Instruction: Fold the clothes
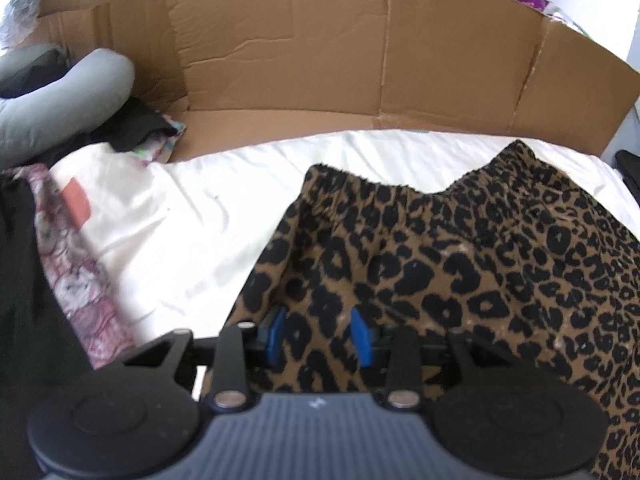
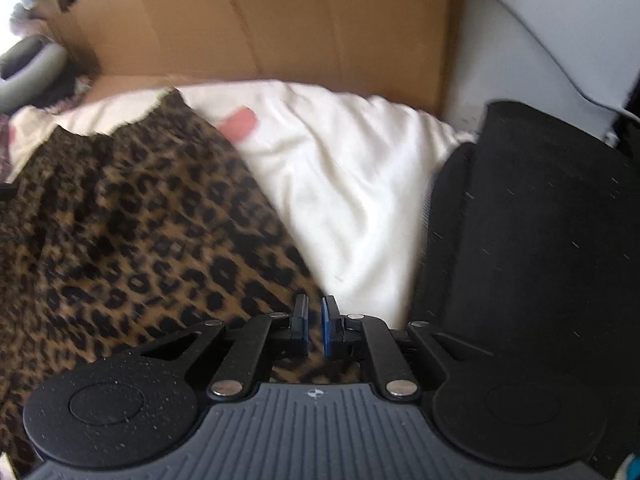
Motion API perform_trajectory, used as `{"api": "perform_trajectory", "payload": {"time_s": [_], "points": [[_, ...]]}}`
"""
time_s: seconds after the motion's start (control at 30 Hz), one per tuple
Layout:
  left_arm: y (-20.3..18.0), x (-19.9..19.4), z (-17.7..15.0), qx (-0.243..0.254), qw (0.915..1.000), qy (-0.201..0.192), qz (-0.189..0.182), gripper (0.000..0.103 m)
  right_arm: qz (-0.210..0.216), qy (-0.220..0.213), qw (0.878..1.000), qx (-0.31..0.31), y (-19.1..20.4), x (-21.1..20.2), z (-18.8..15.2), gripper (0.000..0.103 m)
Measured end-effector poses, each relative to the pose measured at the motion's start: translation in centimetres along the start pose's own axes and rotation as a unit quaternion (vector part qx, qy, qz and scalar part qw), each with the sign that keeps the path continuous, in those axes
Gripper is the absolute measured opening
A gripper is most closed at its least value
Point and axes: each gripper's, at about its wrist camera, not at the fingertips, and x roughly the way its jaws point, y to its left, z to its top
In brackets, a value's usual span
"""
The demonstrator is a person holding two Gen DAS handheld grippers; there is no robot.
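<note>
The leopard-print skirt (image 1: 460, 264) lies on the white sheet (image 1: 192, 232), in front of the cardboard wall (image 1: 320, 60). The left gripper (image 1: 320, 336) hangs over the skirt's side with fingers apart, holding nothing. The right gripper (image 2: 315, 326) pinches the skirt's edge, beside folded black clothes (image 2: 540, 220).

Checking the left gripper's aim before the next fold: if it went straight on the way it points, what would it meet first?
Most likely the leopard-print garment: the left gripper points down at that fabric, which fills the gap between its parted blue fingers. How close the fabric is cannot be judged.
</note>
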Motion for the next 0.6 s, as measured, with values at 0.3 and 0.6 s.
{"api": "perform_trajectory", "payload": {"time_s": [0.3,0.6], "points": [[-0.5,1.9,1.0,0.009,0.9999,0.005,-0.01,0.034,0.04,-0.007,0.999,-0.036,3.8,2.4,2.4,0.008],[0.8,3.9,1.2,-0.003,0.9998,0.015,0.011,0.04,0.034,0.008,0.998,-0.055,4.5,5.8,3.1,0.015]]}}
